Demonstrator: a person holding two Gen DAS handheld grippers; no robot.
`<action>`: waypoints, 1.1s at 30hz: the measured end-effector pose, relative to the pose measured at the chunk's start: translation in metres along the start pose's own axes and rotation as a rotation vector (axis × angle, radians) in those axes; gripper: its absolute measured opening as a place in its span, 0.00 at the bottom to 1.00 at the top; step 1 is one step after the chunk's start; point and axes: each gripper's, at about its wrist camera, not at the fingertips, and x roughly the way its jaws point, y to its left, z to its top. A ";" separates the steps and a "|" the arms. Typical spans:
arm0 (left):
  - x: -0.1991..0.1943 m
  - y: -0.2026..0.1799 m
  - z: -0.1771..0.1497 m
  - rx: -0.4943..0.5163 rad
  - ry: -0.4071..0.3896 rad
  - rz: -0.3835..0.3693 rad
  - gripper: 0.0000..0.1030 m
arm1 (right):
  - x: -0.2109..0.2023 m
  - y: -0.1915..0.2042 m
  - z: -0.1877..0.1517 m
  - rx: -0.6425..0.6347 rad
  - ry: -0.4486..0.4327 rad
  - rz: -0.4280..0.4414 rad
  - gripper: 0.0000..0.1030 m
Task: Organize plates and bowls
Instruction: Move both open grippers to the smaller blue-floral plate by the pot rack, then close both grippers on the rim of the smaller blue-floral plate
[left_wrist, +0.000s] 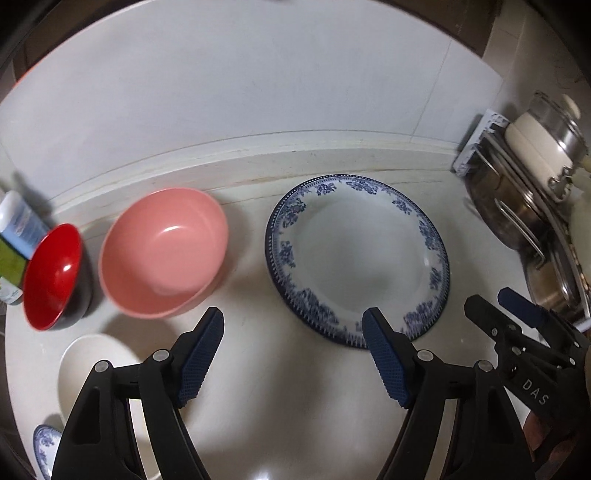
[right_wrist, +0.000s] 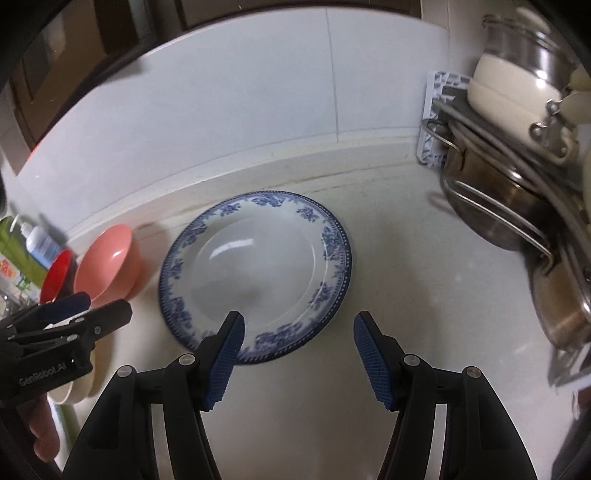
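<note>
Left gripper (left_wrist: 293, 325) fingers wide, empty, pink bowl (left_wrist: 164, 254) ahead-left, blue-patterned plate (left_wrist: 356, 258) ahead-right, right gripper (right_wrist: 299, 328) fingers wide, plate just ahead of left fingertip.

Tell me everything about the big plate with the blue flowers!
The blue-and-white plate is round, glossy, ceramic-looking, with a plain white middle, blue flower clusters around the wide rim and a dark blue dotted edge. It is empty and lies flat, right way up, on the pale countertop, near the back wall. The pink bowl sits apart on its left. Nothing grips it.
</note>
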 end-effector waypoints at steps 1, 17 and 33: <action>0.005 -0.001 0.002 -0.003 0.004 0.003 0.73 | 0.005 -0.002 0.002 -0.001 0.005 -0.004 0.61; 0.080 0.003 0.036 -0.089 0.093 0.070 0.62 | 0.079 -0.019 0.039 0.015 0.098 -0.023 0.60; 0.111 0.002 0.051 -0.100 0.139 0.098 0.41 | 0.114 -0.025 0.048 0.042 0.151 -0.009 0.47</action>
